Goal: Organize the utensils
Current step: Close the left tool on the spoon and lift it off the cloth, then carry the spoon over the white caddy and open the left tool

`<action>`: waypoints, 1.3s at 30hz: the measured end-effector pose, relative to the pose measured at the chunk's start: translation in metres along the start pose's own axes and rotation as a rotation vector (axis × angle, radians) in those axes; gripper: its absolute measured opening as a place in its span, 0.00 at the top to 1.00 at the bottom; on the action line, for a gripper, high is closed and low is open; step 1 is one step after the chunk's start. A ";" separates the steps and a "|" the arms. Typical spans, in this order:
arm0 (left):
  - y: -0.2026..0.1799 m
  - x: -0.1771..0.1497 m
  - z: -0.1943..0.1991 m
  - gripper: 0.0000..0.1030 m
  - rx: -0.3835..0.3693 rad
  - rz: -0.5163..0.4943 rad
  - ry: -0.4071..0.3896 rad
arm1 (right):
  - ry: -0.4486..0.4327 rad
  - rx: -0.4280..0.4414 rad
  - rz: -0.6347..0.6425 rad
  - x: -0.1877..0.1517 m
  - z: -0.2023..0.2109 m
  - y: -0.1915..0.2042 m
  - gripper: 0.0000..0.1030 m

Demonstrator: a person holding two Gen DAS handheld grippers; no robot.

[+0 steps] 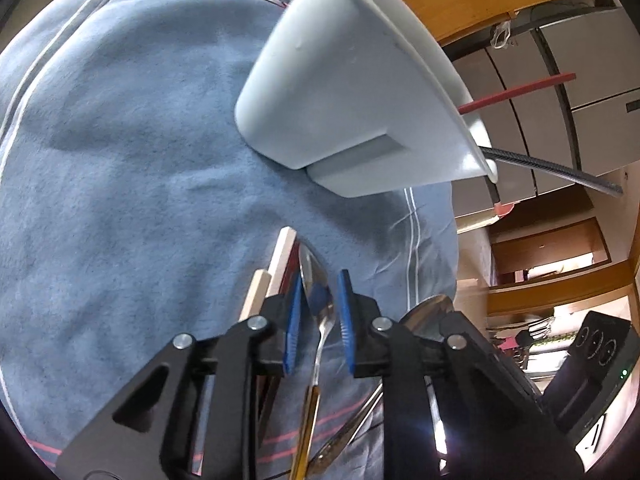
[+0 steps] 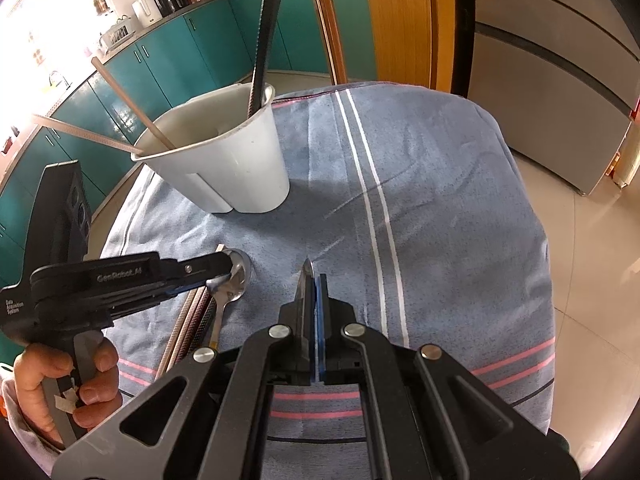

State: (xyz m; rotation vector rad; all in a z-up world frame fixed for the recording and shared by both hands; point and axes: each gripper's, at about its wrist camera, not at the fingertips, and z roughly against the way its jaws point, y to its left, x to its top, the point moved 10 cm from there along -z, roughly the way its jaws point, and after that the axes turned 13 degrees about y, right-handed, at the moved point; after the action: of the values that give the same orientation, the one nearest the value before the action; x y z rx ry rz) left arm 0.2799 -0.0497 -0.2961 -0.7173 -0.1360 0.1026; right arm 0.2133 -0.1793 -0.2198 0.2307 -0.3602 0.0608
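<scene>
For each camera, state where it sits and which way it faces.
Left wrist: on the left gripper, looking along its open fingers straddling a spoon, toward the white holder.
Right wrist: on the right gripper, fingers closed, facing the cloth; the person's hand shows.
Shared: spoon, white holder, cloth, left gripper.

The cloth (image 2: 440, 200) is blue, with two white stripes running near to far on the right and pink stripes across its near edge. The cup (image 2: 236, 168) on the far left is plain white, holding a red stick (image 1: 516, 94) and a black one (image 2: 264, 40) (ribbed in pattern). The spoon (image 1: 316, 292) is silver. The cabinets (image 2: 192, 52) beyond are teal.
</scene>
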 end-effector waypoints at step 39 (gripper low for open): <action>-0.177 -0.031 0.227 0.99 0.179 -0.601 -0.656 | -0.524 -0.279 0.178 0.097 0.177 0.056 0.99</action>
State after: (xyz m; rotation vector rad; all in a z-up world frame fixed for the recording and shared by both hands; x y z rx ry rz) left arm 0.2213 -0.0395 -0.0125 -0.4183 -0.9496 -0.2282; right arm 0.2375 -0.1647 -0.0128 -0.0683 -0.9036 0.1247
